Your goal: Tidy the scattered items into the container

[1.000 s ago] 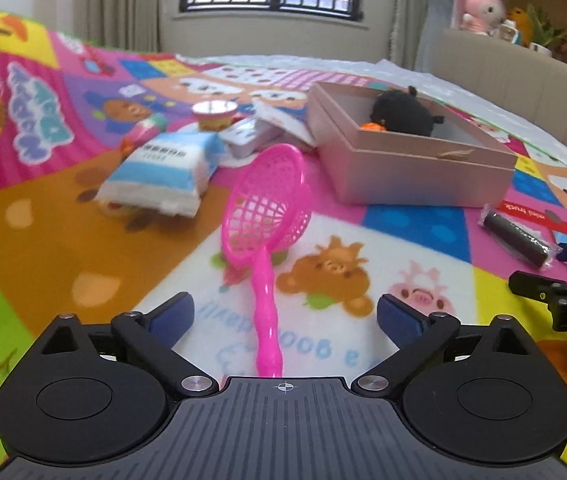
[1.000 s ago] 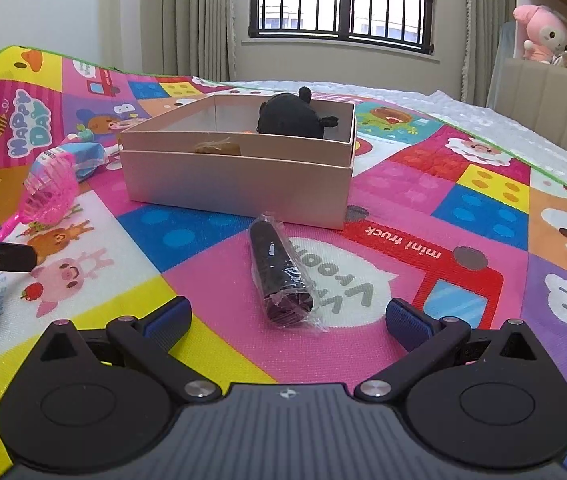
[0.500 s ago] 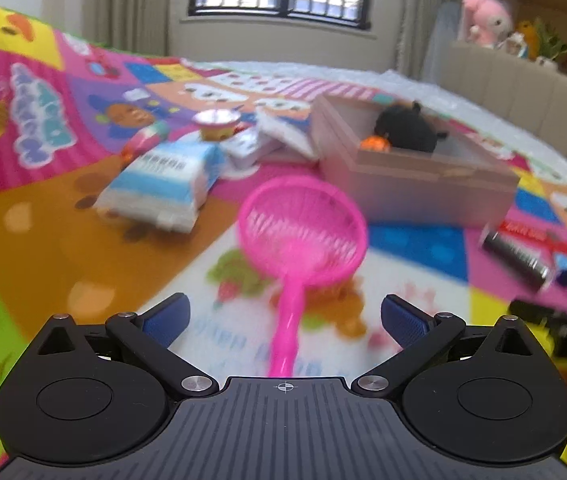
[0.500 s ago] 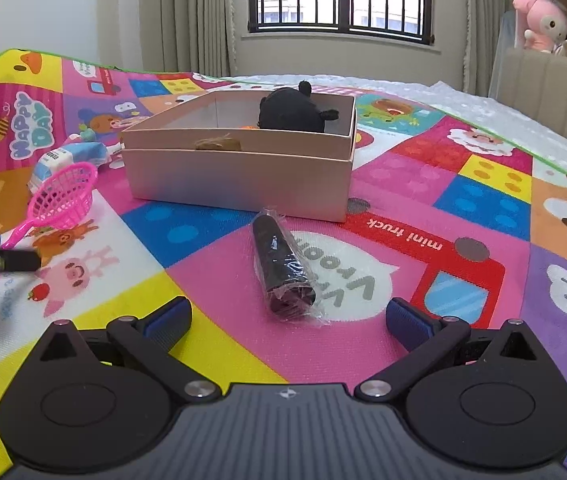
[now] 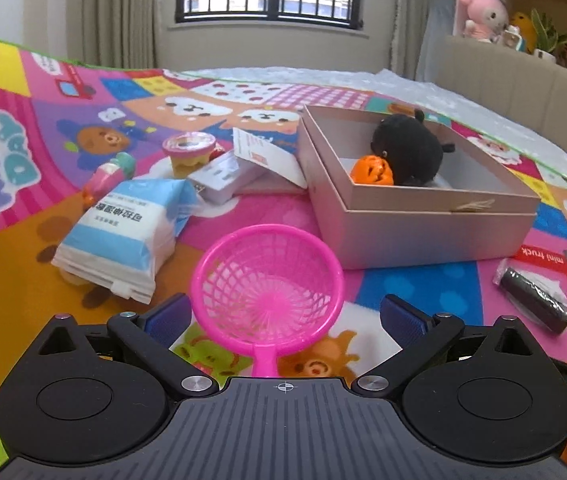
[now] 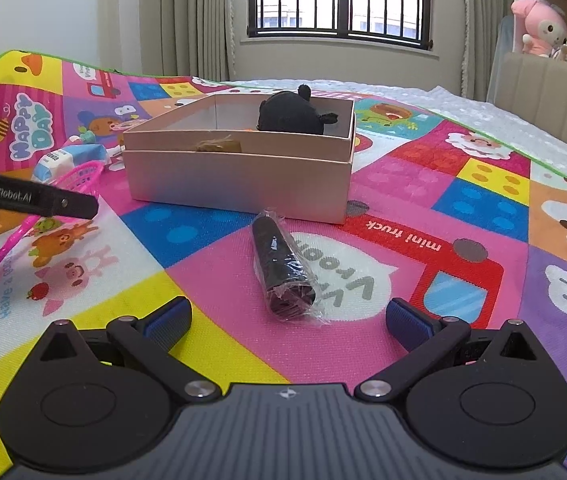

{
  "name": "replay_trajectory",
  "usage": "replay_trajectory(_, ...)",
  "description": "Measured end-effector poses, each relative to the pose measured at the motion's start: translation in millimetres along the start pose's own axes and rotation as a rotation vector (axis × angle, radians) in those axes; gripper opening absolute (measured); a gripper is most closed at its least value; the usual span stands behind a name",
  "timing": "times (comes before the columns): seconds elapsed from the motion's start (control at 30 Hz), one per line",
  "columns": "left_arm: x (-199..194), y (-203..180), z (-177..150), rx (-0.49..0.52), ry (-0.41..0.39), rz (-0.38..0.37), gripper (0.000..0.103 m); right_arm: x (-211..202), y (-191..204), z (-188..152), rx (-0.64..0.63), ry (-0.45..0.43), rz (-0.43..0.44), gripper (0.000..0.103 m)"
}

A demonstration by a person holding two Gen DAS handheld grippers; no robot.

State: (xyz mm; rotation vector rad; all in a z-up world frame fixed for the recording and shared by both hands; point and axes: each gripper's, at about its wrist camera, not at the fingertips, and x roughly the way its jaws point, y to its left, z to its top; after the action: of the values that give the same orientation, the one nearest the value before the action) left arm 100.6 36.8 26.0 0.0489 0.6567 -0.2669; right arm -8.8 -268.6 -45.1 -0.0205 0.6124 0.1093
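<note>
left wrist view first: your left gripper has its jaws spread wide but closing, and the pink toy net sits between the blue pads with its handle running back under the gripper body. neither pad touches the hoop; the left one is just beside its rim, the right one is apart from it. the net lies on the play mat, just in front of the near wall of the pink box. from here you see into the box: a black plush toy with an orange ball against it. left of the net lies a blue and white tissue pack, and behind it a pudding cup, a small white box and a paper card leaning at the box's corner. at the right edge lies the wrapped dark roll.

right wrist view: your right gripper has its jaws spread wide with nothing between them. the wrapped dark roll lies on the mat just ahead of the pads, between the gripper and the box's near wall, touching neither. this view shows a small brown bundle inside the box's near edge, which the other view barely shows. the orange ball is almost hidden behind the plush. your left gripper enters from the left edge as a black finger above the net's handle, with the hoop beyond it. the pudding cup, white box and card are hidden by the box.
</note>
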Motion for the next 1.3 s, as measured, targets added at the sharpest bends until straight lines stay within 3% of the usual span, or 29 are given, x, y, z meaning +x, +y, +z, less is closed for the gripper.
replay_trajectory(0.1,-2.5,-0.9,-0.2,0.004,-0.005,0.030,0.084,-0.1,-0.2,0.0,0.001,0.000,0.000,0.103)
replay_trajectory(0.3,-11.5,3.7,-3.5,-0.032,-0.001,0.001,0.084,0.0,-0.7,0.0,0.003,-0.003,0.001,0.103)
replay_trajectory(0.6,-30.7,-48.2,-2.7,-0.014,0.006,-0.200,0.085,0.2,-0.7,-0.1,0.002,-0.002,0.000,0.103)
replay_trajectory(0.63,-28.1,-55.4,-0.7,-0.015,0.007,-0.225,0.087,0.1,-0.8,-0.1,0.001,-0.003,-0.001,0.103)
replay_trajectory(0.67,-25.9,-60.6,0.5,-0.011,0.008,-0.247,0.096,0.1,-0.8,-0.2,0.001,-0.003,-0.001,0.103)
replay_trajectory(0.77,-29.8,-65.1,7.5,0.026,-0.024,-0.295,0.098,0.1,-1.2,-0.2,-0.002,-0.004,-0.004,0.103)
replay_trajectory(0.8,-33.0,-61.0,10.3,0.038,-0.048,-0.282,0.099,0.2,-1.3,-0.2,-0.001,-0.004,-0.003,0.103)
replay_trajectory(0.87,-38.3,-43.8,17.0,0.048,-0.107,-0.185,0.100,0.7,-2.3,0.0,0.005,-0.005,0.003,0.103)
replay_trajectory(1.0,-21.8,2.9,25.2,0.091,-0.182,0.185,0.101,1.0,-4.9,-0.6,0.023,-0.008,0.019,0.103)
replay_trajectory(1.07,-2.3,26.5,26.8,0.101,-0.160,0.309,0.101,0.9,-4.7,-0.7,0.022,-0.009,0.020,0.103)
replay_trajectory(1.27,41.1,53.4,25.9,0.061,-0.041,0.304,0.100,0.8,-3.8,-1.4,0.023,-0.010,0.021,0.103)
replay_trajectory(1.3,41.3,54.0,25.2,0.056,-0.039,0.310,0.091,0.9,-3.6,-1.6,0.024,-0.010,0.021,0.103)
